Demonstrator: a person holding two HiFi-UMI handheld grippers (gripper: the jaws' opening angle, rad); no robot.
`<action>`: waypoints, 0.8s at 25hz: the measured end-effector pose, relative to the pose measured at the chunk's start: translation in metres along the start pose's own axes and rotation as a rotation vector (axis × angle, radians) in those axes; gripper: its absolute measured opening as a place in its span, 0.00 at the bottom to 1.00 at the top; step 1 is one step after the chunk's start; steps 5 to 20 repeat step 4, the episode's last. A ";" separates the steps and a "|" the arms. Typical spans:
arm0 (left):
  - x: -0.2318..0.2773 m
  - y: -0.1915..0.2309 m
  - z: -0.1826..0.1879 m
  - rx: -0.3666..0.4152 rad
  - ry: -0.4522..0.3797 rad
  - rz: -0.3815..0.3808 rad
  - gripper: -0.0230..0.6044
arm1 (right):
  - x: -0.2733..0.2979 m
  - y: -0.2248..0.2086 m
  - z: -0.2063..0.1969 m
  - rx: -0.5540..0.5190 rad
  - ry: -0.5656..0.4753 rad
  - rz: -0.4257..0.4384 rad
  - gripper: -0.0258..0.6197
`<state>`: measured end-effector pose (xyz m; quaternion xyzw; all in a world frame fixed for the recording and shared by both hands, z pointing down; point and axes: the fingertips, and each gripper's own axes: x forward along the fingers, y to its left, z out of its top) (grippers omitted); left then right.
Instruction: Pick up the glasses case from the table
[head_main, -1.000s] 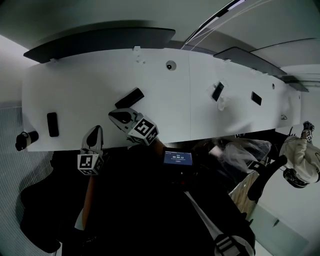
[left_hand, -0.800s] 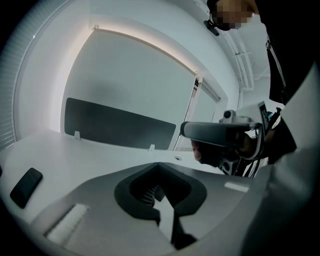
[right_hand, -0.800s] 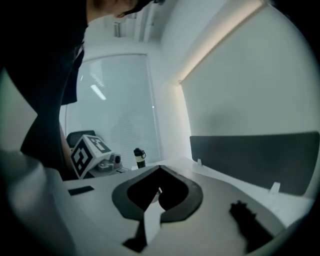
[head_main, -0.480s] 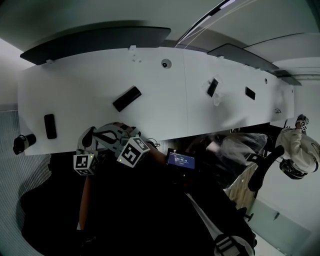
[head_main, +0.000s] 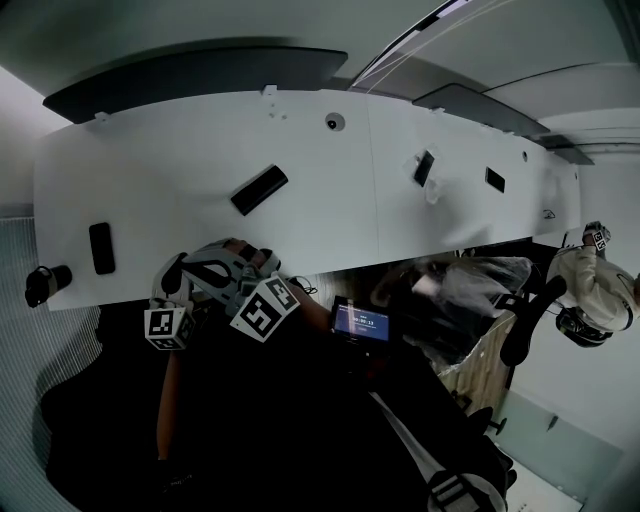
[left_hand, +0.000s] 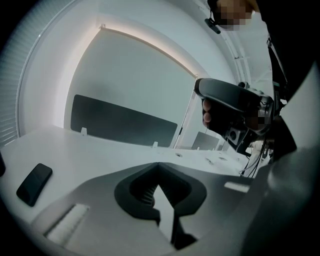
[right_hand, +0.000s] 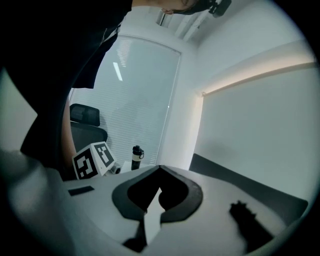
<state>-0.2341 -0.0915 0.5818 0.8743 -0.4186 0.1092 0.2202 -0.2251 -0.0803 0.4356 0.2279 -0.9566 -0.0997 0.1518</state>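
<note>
The glasses case (head_main: 258, 190), a long black box, lies at an angle on the white table (head_main: 330, 215), with nothing touching it. My right gripper (head_main: 205, 268) is off the table's near edge, below and left of the case. It is shut and empty and points left toward the left gripper (head_main: 176, 272). In the right gripper view the jaws (right_hand: 160, 167) meet with nothing between them. In the left gripper view the jaws (left_hand: 159, 165) are also together and empty, and the hand with the right gripper (left_hand: 227, 95) shows at upper right.
A flat black object (head_main: 101, 248) (left_hand: 34, 183) lies near the table's left end. A dark bottle (head_main: 45, 283) (right_hand: 136, 157) stands at the left corner. Small black items (head_main: 424, 168) sit further right on the table. A dark panel (head_main: 190, 75) runs along the far edge.
The right gripper pulled back from beside the case, off the table's near edge, and rolled to point left next to the left gripper. The case stayed put.
</note>
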 end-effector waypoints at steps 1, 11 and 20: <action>-0.002 0.002 -0.001 -0.001 0.002 -0.004 0.05 | 0.003 0.002 0.003 -0.008 0.000 0.000 0.05; -0.008 0.009 -0.005 -0.008 0.007 -0.012 0.05 | 0.012 0.007 0.012 -0.022 -0.003 -0.002 0.05; -0.008 0.009 -0.005 -0.008 0.007 -0.012 0.05 | 0.012 0.007 0.012 -0.022 -0.003 -0.002 0.05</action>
